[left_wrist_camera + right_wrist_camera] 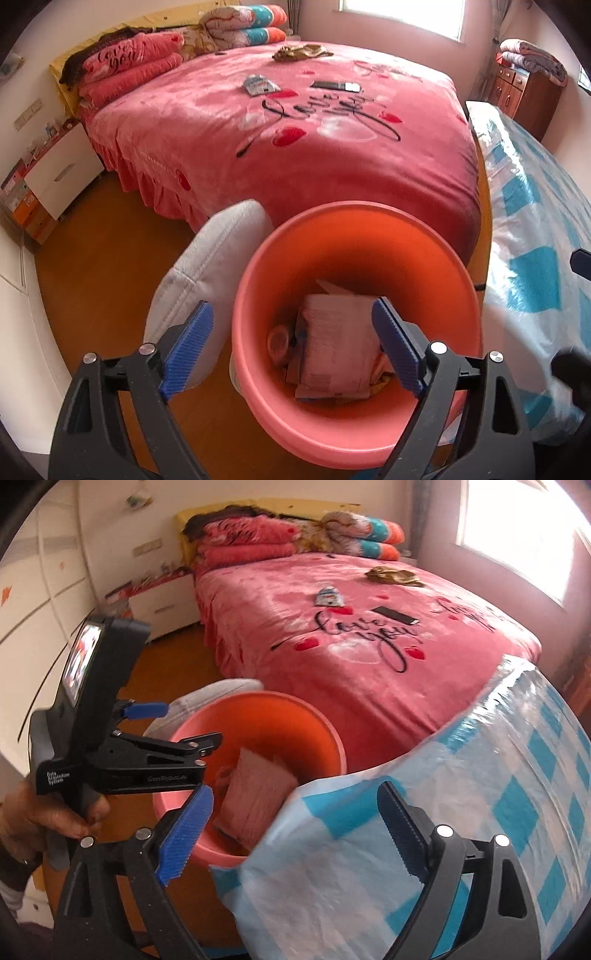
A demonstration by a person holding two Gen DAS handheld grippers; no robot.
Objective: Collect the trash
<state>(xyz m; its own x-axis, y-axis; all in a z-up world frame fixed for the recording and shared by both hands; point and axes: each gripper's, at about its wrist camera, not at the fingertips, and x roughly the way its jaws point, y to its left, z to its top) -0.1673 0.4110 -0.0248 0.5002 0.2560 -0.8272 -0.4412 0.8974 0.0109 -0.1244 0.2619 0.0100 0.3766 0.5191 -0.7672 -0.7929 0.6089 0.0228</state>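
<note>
Left gripper (291, 345) over the bin (439, 251), jaws wide apart, nothing between the pads. Paper packet (336, 343) lies inside the bin with other scraps. Right gripper (295, 834) beside the bin, jaws spread, gripping nothing, a blue-checked bag (480, 794) beneath. More litter on the bed (221, 147): wrapper (260, 85), brown scrap (301, 51).

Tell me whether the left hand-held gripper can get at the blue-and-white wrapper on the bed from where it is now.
Probably not from here. The left hand-held gripper hangs open over the pink bin, while the wrapper lies far up the bed. Nothing blocks it; it is simply too far.
</note>
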